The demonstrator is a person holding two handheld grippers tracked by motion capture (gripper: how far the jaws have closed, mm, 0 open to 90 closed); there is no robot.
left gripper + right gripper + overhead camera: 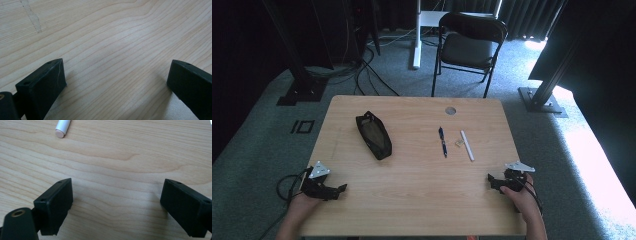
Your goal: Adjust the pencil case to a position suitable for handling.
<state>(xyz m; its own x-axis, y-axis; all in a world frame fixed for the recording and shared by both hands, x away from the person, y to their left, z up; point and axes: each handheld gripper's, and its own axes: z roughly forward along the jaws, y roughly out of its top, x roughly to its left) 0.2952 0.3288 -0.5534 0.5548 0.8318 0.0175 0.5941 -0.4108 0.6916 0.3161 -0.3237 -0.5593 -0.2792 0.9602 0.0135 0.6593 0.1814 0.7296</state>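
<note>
From above, both grippers rest at the tabletop's [422, 175] near corners, pouch [373, 135] and pens mid-table; left gripper [113, 82] jaws gape empty; right gripper [116, 202] jaws likewise, and the round white pen [62, 127] could roll if nudged.

The high view is looking forward and down on the table [412, 170], while both gripper views are skimming its wood closely, the right sharing the white pen [62, 127] at 11 o'clock.
</note>
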